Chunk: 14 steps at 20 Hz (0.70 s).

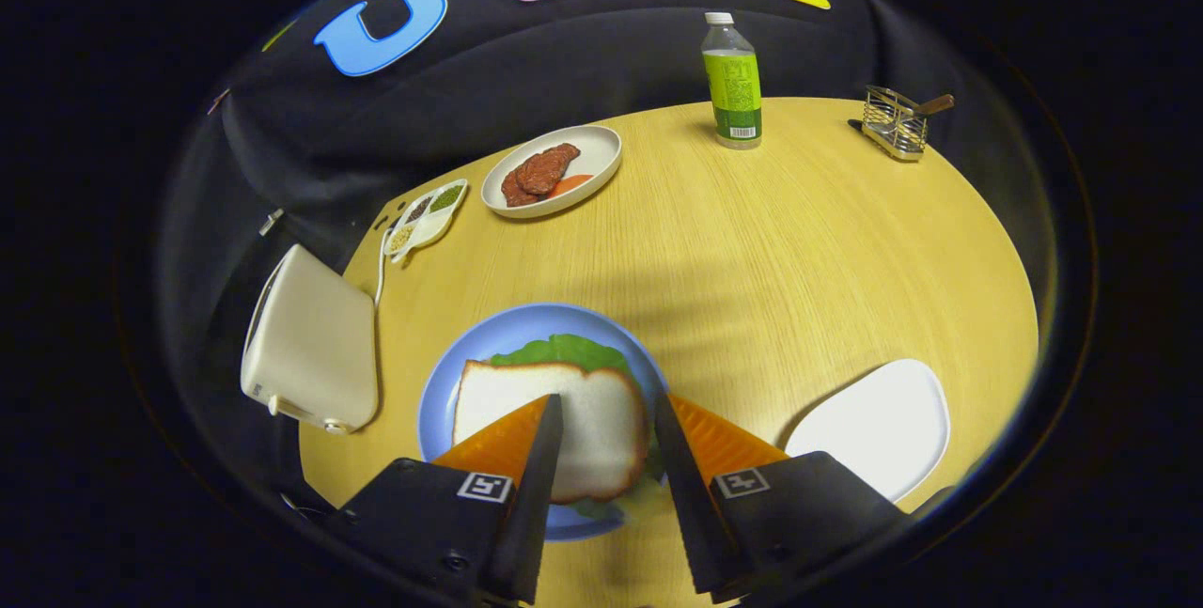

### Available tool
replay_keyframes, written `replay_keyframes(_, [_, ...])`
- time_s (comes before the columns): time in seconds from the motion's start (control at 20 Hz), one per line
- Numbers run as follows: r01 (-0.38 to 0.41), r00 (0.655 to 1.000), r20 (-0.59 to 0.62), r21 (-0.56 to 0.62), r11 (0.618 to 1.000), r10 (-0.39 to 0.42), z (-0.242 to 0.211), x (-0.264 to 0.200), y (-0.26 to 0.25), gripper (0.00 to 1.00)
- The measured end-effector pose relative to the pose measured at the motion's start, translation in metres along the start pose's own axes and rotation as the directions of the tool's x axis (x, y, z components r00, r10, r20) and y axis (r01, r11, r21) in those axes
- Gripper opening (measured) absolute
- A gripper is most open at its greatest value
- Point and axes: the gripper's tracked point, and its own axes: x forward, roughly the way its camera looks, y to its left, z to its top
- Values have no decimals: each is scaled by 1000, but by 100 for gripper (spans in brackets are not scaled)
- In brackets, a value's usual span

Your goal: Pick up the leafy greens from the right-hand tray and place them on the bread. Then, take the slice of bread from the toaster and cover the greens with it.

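Observation:
A slice of white bread (564,406) lies flat on the blue plate (526,326), covering leafy greens (564,350) whose edge pokes out beyond it. My gripper (606,406) hangs above the slice, open, its orange-and-black fingers (540,439) spread with the bread's right part showing in the gap between them; neither finger presses on it. The cream toaster (310,345) stands left of the plate. The white tray (874,425) lies to the right of the fingers, with nothing on it.
Beyond the plate sit a white dish with meat slices and carrot (554,171), a small divided seasoning tray (428,218), a green-labelled bottle (733,82) and a wire rack (898,124) at the far right. The wooden table (799,260) is round-edged.

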Motion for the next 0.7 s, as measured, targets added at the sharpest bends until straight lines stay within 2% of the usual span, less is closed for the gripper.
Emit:
replay_keyframes(0.05, [0,1000,14,-10,1000,0,4,-6,-2,71])
replay_keyframes(0.15, [1,999,39,-42,999,1,13,-21,-5,77])
replay_keyframes(0.4, [7,986,165,-190,982,25,59,-81,-1,80])
replay_keyframes(0.55, [14,965,257,-279,960,60,92,-123,12,92])
replay_keyframes(0.7, [21,930,353,-328,944,102,123,-166,30,97])
